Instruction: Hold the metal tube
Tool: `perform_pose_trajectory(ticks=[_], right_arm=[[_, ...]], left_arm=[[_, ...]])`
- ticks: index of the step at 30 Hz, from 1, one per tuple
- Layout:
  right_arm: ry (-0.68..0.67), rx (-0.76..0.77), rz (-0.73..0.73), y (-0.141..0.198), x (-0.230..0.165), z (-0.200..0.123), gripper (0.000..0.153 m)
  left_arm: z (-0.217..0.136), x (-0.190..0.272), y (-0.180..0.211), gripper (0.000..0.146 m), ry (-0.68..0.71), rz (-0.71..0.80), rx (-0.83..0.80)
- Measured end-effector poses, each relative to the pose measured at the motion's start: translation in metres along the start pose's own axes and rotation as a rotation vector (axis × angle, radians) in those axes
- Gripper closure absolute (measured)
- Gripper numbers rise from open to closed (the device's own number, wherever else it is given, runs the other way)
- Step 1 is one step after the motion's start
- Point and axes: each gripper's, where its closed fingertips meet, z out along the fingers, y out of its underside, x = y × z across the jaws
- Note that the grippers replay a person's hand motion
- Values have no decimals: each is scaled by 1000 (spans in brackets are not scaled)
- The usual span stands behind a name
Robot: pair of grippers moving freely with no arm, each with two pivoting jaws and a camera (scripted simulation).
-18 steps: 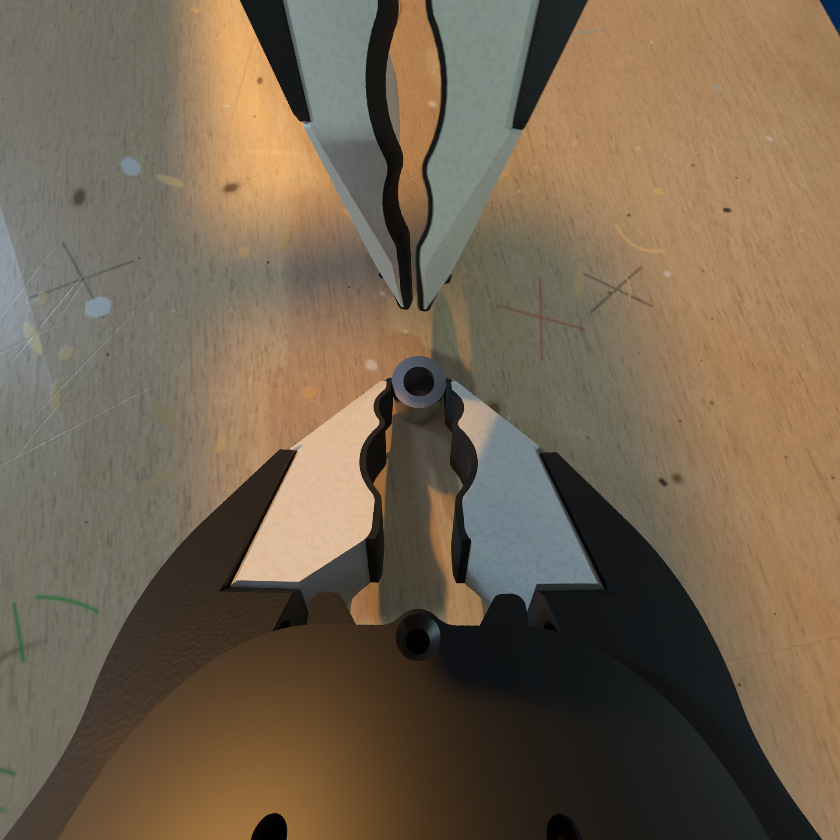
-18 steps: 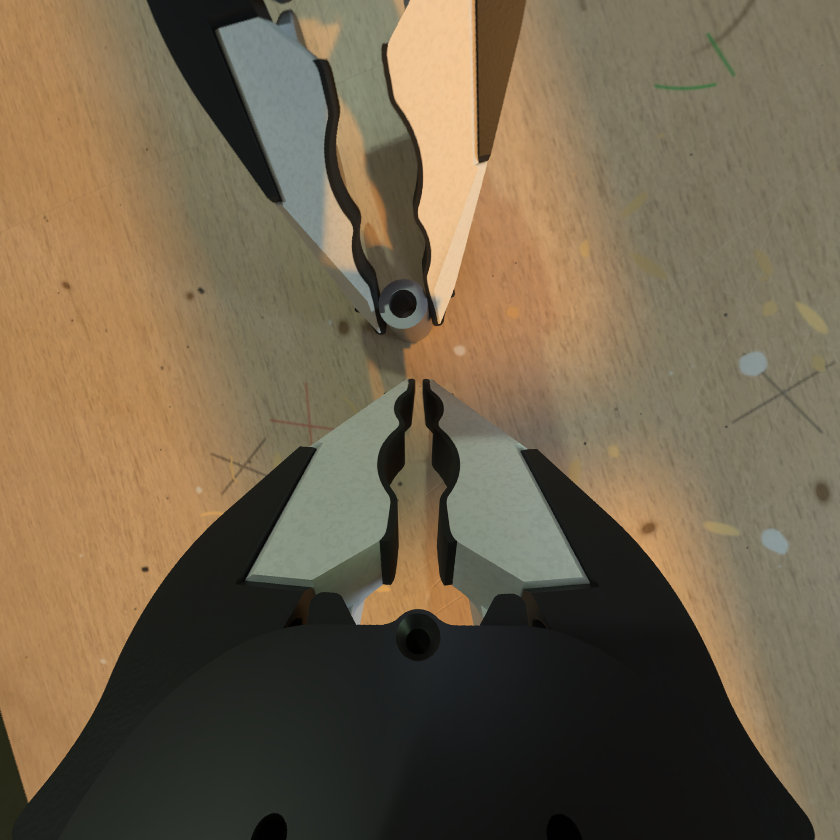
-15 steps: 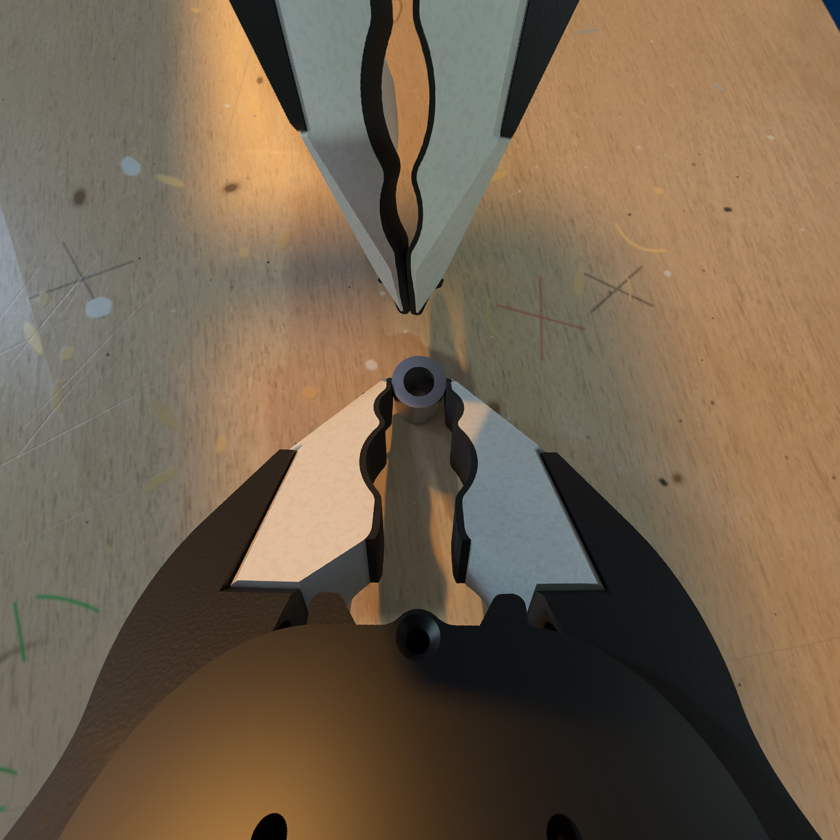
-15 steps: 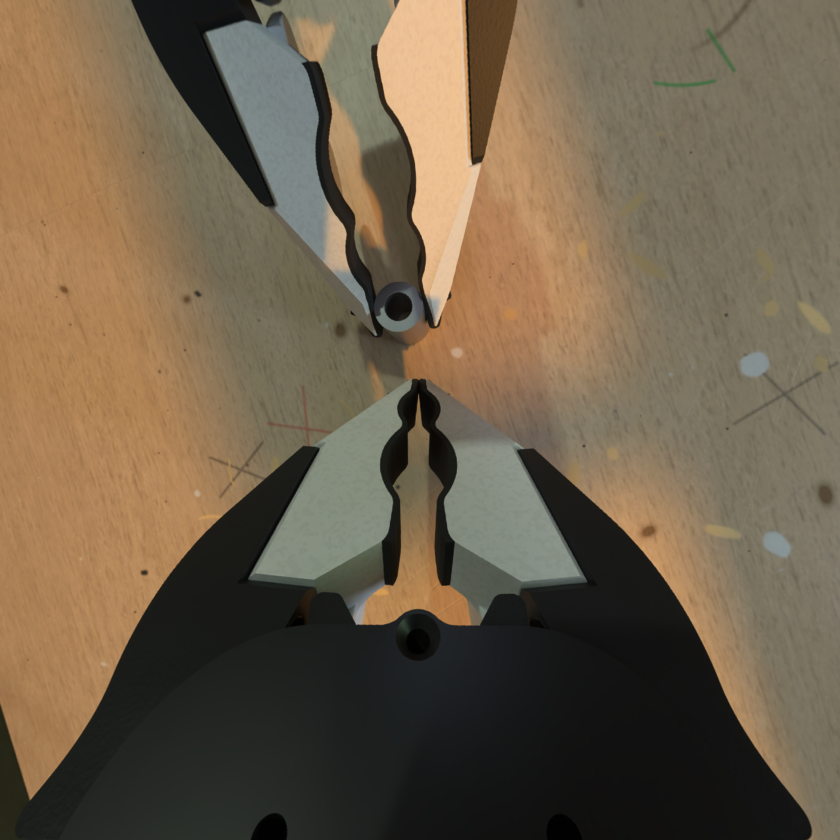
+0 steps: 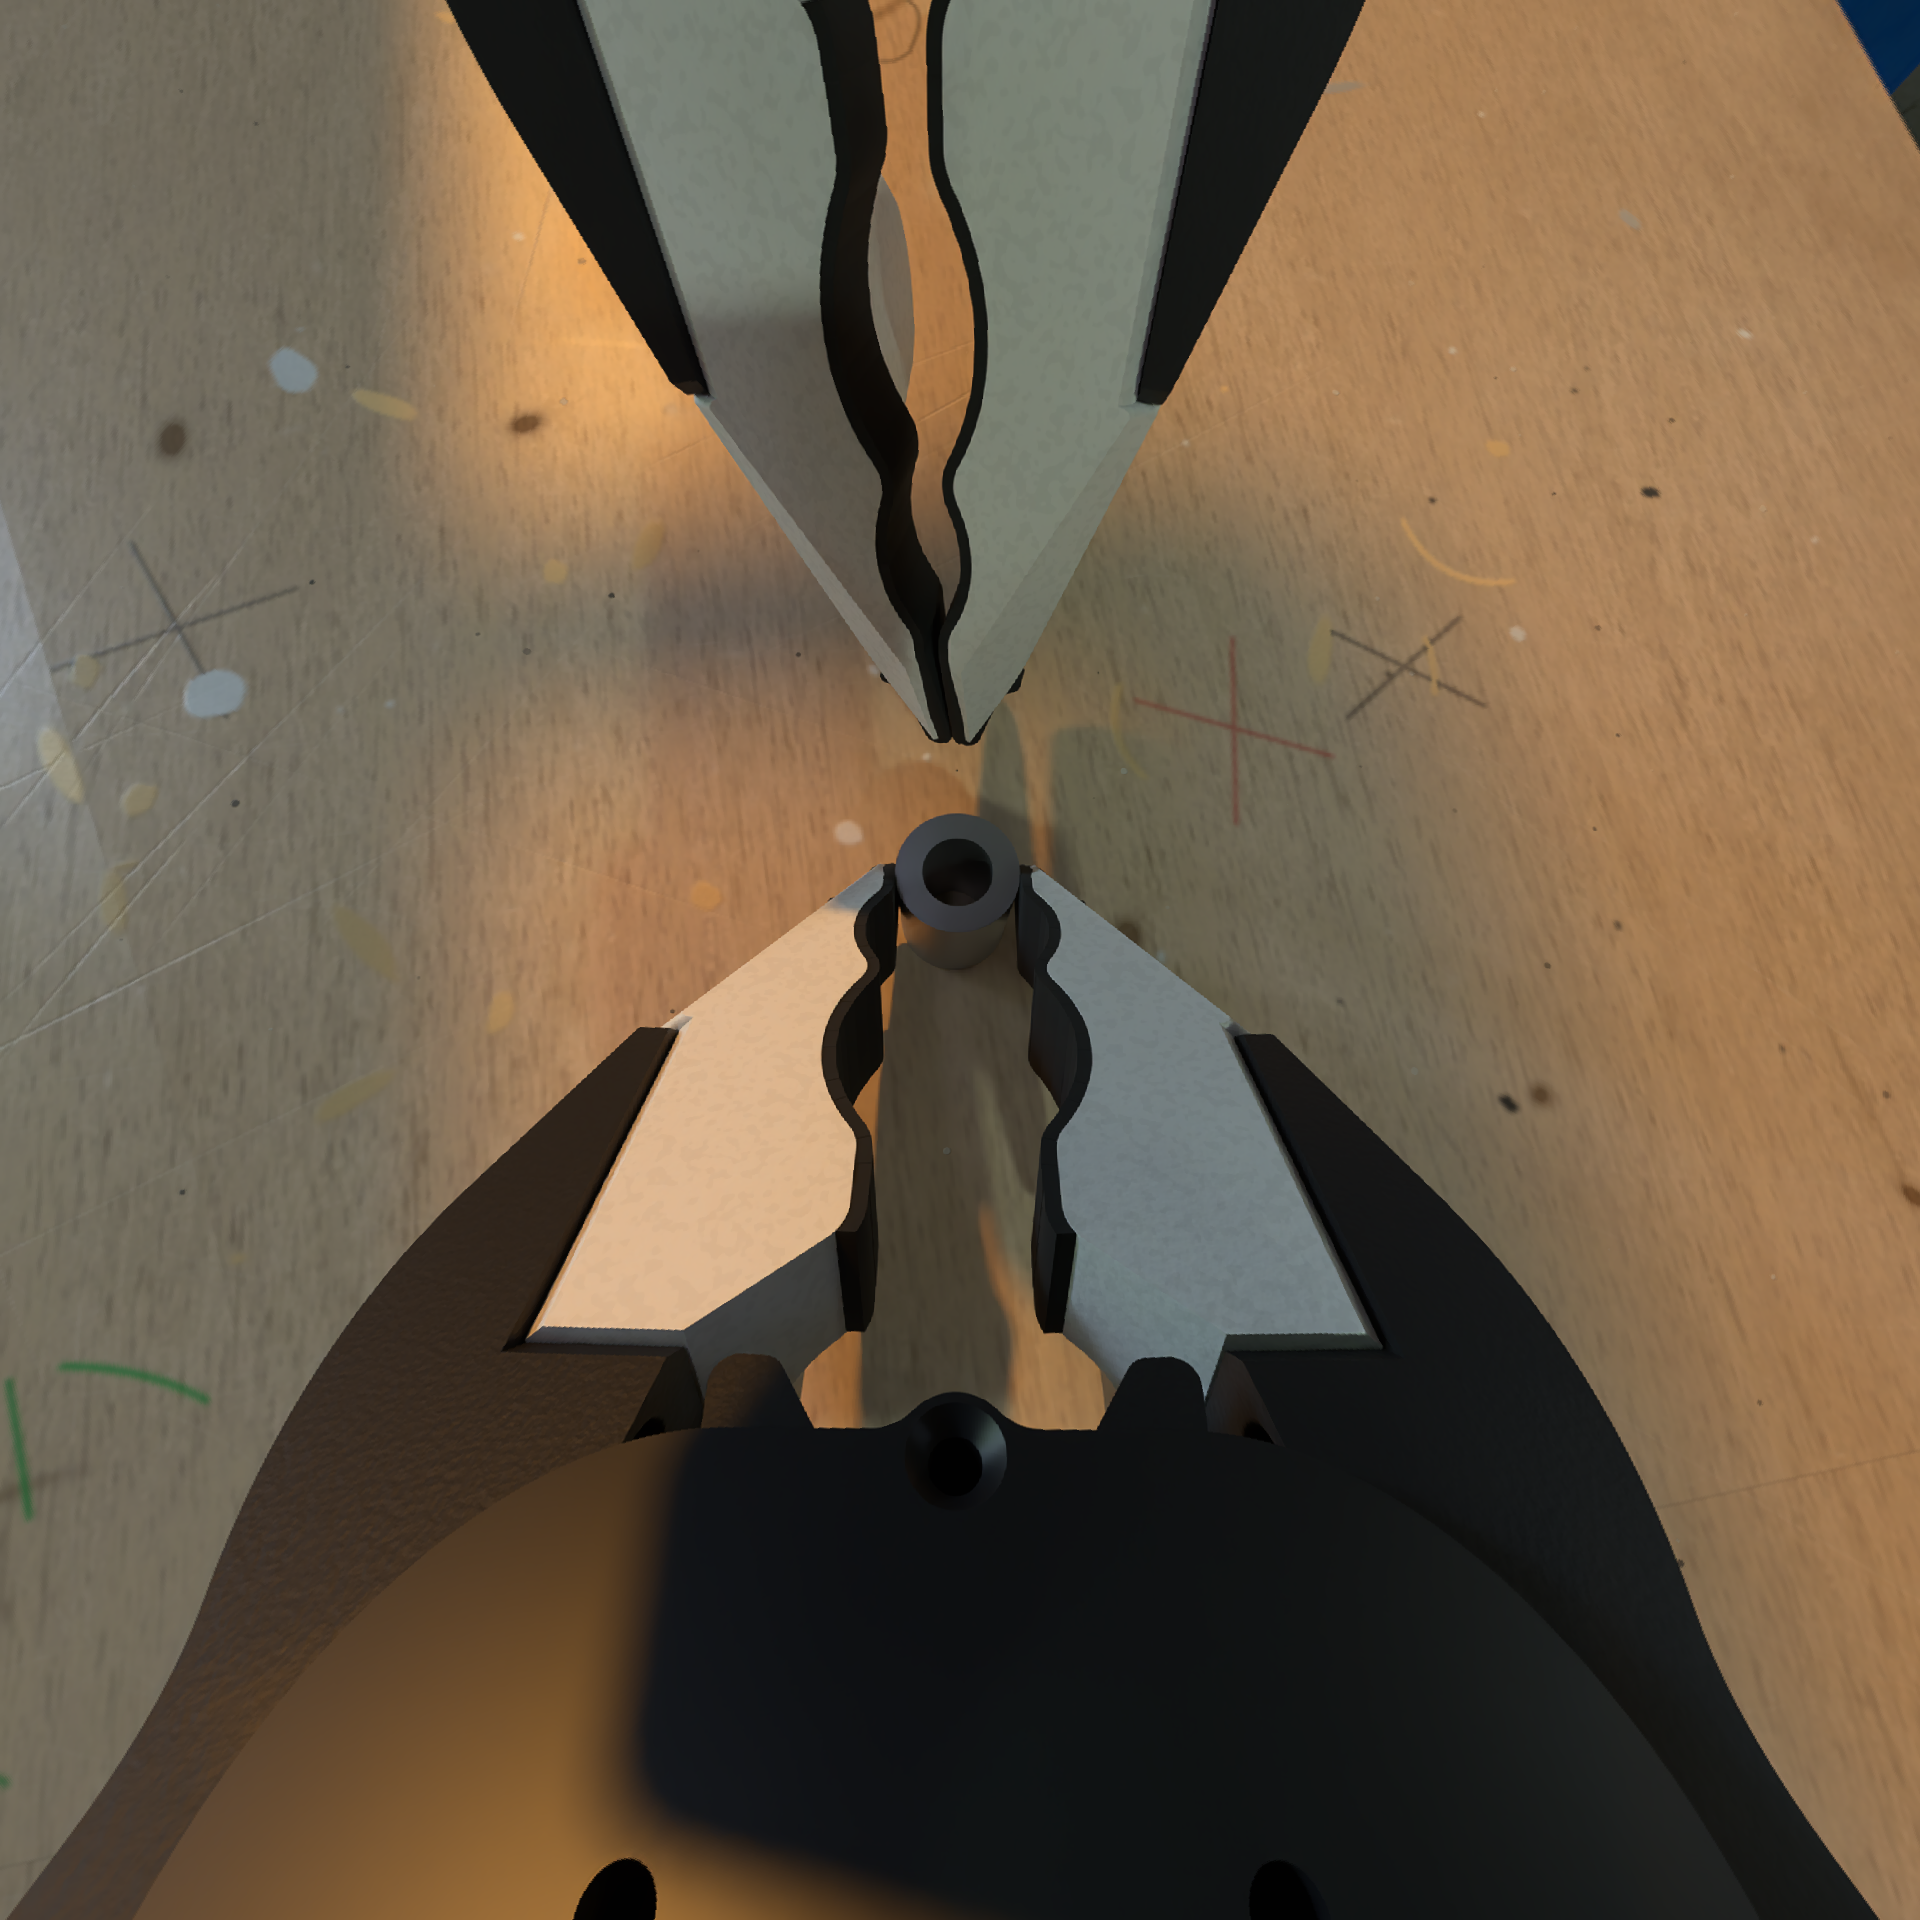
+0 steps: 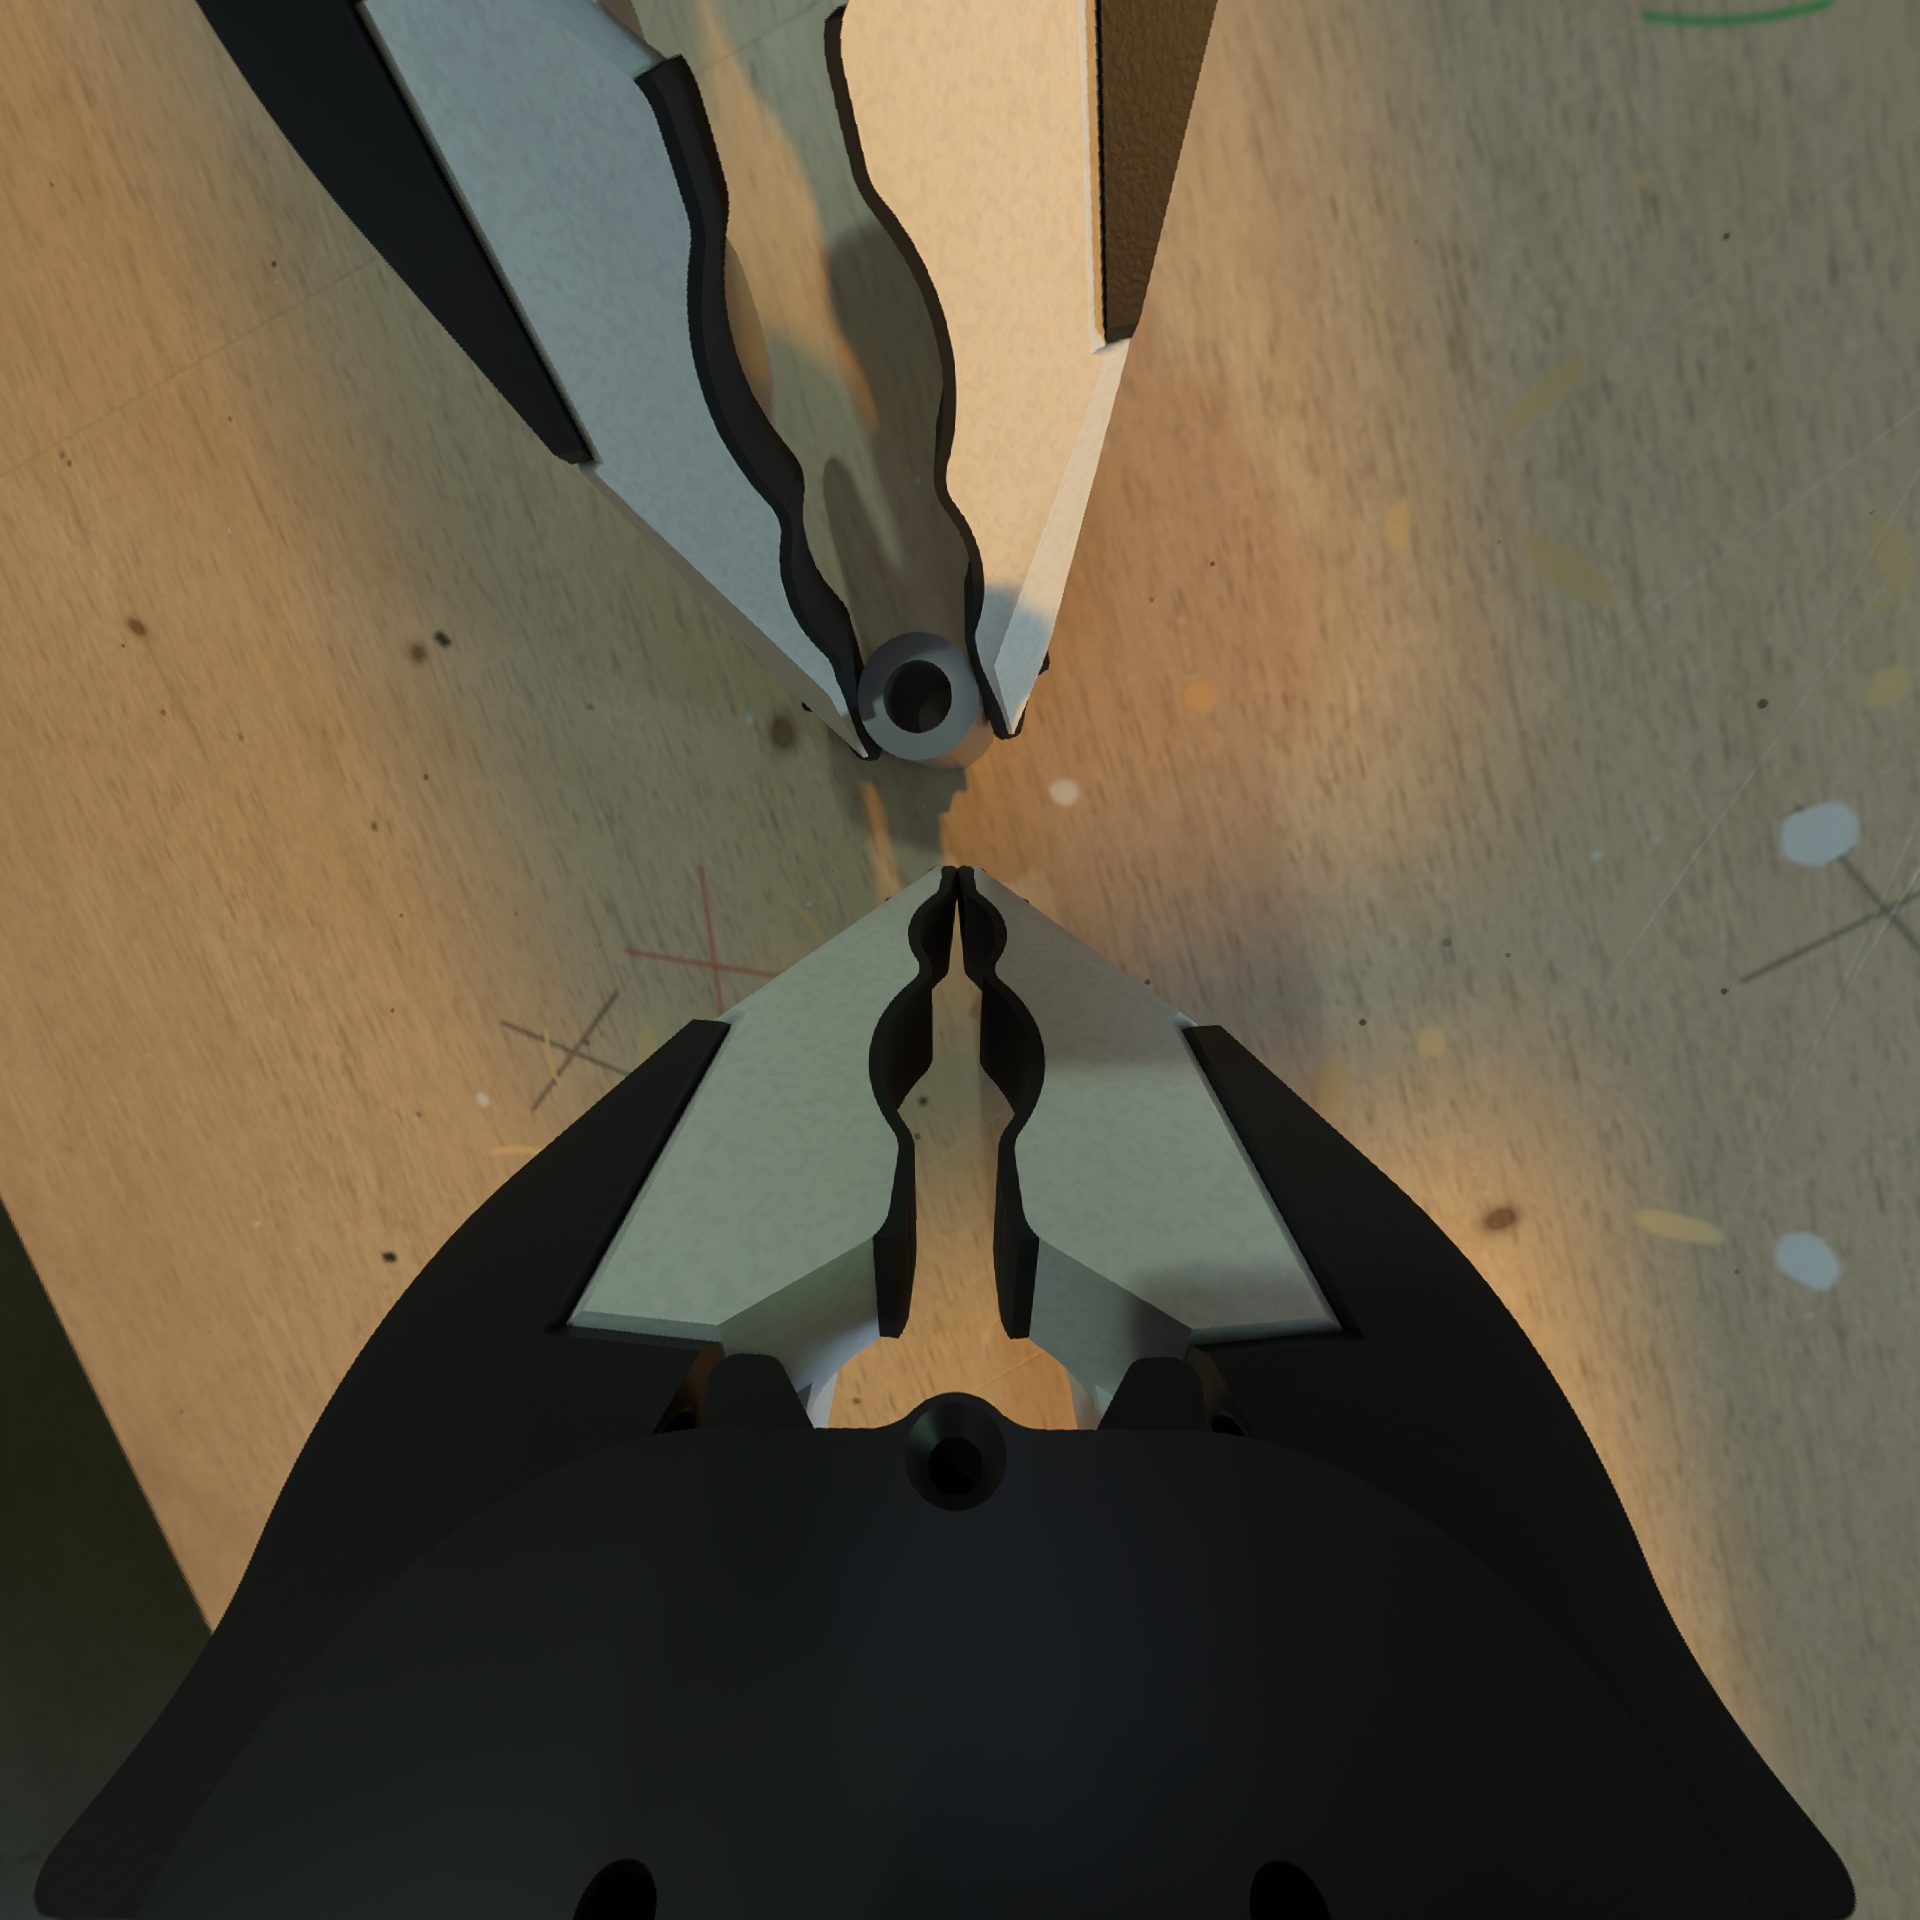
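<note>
Since a moment ago your right gripper (image 6: 954, 883) pinched fully together, empty. Left gripper (image 5: 954, 896) is clamped on the metal tube (image 5: 956, 883); keep it steady and upright over the wooden table (image 5: 1558, 935).

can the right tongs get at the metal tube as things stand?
Probably not as they stand. The right tongs are shut empty, tips together, just short of the metal tube. The left tongs clamp it on both sides at the tips; only its open end faces the right ones.

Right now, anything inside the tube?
The tube stands upright in the left tool. Its bore looks dark and empty near the top; the bottom is in shadow, so deeper contents cannot be ruled out.
</note>
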Motion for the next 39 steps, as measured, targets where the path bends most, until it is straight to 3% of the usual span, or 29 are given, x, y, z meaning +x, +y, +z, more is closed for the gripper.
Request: perform_pose_trajectory(ticks=[9, 15, 20, 22, 24, 29, 32, 35, 39], right_arm=[[2, -143, 30, -1, 0, 1, 153], [57, -148, 57, -3, 1, 1, 153], [52, 30, 120, -6, 0, -7, 149], [59, 167, 185, -9, 7, -28, 142], [164, 268, 206, -2, 27, -60, 141], [536, 485, 328, 51, 101, -182, 136], [781, 443, 417, 117, 157, -243, 130], [859, 296, 571, 193, 209, -263, 130], [729, 201, 822, 262, 258, -240, 130]], left_arm=[[0, 0, 0, 124, -5, 1, 9], [-1, 0, 1, 124, -36, 28, 14], [-1, 0, 1, 124, -44, 20, 11], [-1, 0, 1, 124, -41, 16, 14], [-1, 0, 1, 124, -39, 17, 14], [-1, 0, 1, 124, -44, 22, 11], [-1, 0, 1, 124, -54, 31, 11], [-1, 0, 1, 124, -57, 33, 18], [-1, 0, 1, 124, -37, 7, 32]])
